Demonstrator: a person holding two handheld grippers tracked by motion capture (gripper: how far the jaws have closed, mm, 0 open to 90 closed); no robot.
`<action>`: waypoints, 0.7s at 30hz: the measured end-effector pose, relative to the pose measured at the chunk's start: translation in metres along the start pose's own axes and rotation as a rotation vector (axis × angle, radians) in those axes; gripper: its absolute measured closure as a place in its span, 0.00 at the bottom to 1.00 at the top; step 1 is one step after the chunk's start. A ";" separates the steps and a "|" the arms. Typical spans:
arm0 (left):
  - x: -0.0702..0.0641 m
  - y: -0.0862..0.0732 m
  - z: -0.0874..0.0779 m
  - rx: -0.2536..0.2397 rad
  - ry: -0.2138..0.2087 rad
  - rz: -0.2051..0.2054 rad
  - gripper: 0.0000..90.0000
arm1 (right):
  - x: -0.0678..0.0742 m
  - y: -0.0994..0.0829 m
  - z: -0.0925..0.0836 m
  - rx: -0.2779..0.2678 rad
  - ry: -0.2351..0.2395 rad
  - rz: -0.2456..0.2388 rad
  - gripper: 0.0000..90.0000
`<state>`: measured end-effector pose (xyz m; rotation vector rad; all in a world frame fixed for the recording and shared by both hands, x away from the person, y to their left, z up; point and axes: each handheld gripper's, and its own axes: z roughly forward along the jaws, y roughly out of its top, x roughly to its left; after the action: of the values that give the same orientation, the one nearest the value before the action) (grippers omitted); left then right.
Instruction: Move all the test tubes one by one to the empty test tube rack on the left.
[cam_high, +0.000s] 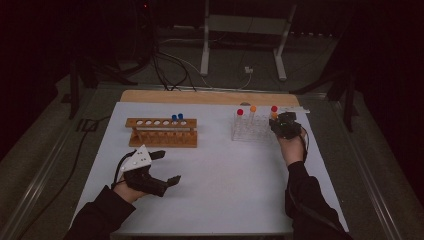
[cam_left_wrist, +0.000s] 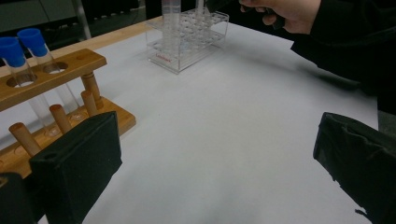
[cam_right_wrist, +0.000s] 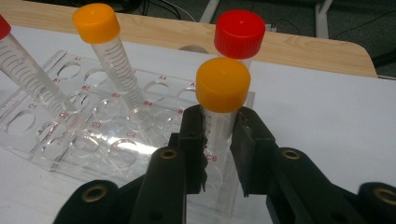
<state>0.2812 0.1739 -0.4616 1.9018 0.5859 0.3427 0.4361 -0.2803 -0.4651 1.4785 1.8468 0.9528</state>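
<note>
Right claw (cam_right_wrist: 218, 140) clamped on orange-capped tube (cam_right_wrist: 220, 100) near bench's far right corner; left claw (cam_left_wrist: 210, 172) wide; tilted lift could jam tube in rack (cam_right_wrist: 56, 116).

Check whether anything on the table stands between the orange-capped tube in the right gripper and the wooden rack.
Nothing visible does. The right gripper is shut on the orange-capped tube at the clear rack. Between there and the wooden rack lies bare white table. The left gripper sits open, nearer the person, off that line.

Orange-capped tube (cam_right_wrist: 219, 100), red-capped tube (cam_right_wrist: 239, 35), blue-capped tubes (cam_left_wrist: 21, 51), wooden rack (cam_high: 161, 132).
</note>
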 end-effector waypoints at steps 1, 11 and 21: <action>0.000 0.000 0.000 0.000 0.004 0.001 0.02 | 0.000 0.000 0.000 0.001 -0.002 -0.001 0.83; 0.001 0.000 0.000 0.001 -0.002 -0.004 0.02 | 0.001 0.008 -0.012 -0.041 -0.006 -0.019 0.83; 0.000 0.002 0.001 0.006 -0.010 -0.006 0.02 | 0.004 0.022 -0.037 -0.093 -0.012 -0.054 0.84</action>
<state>0.2826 0.1726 -0.4603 1.9064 0.5864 0.3281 0.4177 -0.2795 -0.4260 1.3693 1.7997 0.9890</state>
